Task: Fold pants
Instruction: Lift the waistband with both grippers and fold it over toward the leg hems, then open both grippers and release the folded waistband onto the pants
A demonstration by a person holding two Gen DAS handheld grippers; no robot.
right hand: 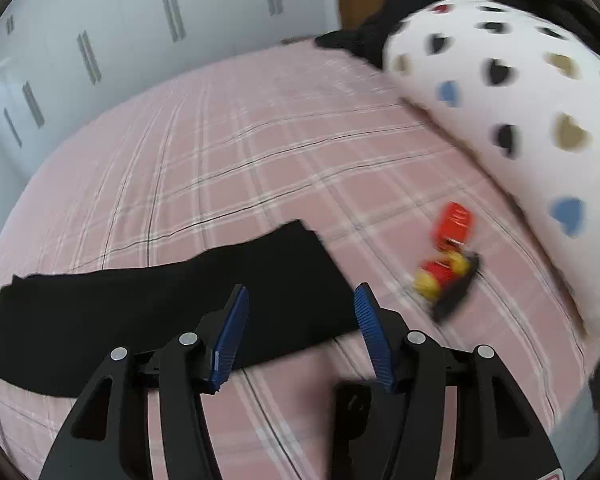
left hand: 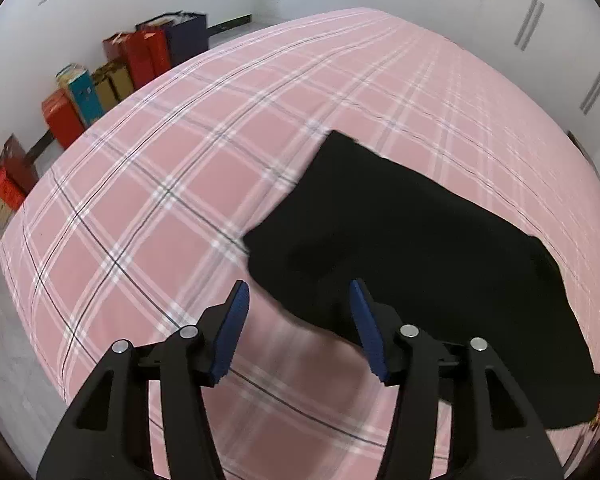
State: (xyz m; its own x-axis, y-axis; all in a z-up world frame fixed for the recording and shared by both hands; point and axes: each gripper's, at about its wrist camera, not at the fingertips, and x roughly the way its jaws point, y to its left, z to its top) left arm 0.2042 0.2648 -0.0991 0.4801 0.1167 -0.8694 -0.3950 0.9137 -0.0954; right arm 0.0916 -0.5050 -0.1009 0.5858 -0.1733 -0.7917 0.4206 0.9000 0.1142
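Black pants lying flat on the pink plaid bed, in the right and lower right of the left wrist view, in the lower left of the right wrist view. Already folded to a compact dark slab, by the look of it, with clean straight edges and one corner pointing to the upper middle of the left frame. Left hand-held gripper released, jaws apart, nothing between the blue pads, only the near edge of the cloth below the right pad. Right hand-held gripper likewise released and empty, the end of the pants below and between the jaws, not pinched. Fabric probably soft, light and limp, a little thick where layers are stacked; likely to sag and to slip apart if lifted by one layer only. Best hold, as a judgement: at two corners of the same short edge, all layers taken together, one gripper on each corner. No fragility; main risk a crooked fold or a layer left behind. Small red and yellow toy near the pants at centre right, white heart-print pillow at upper right, gift boxes on the floor at upper left.
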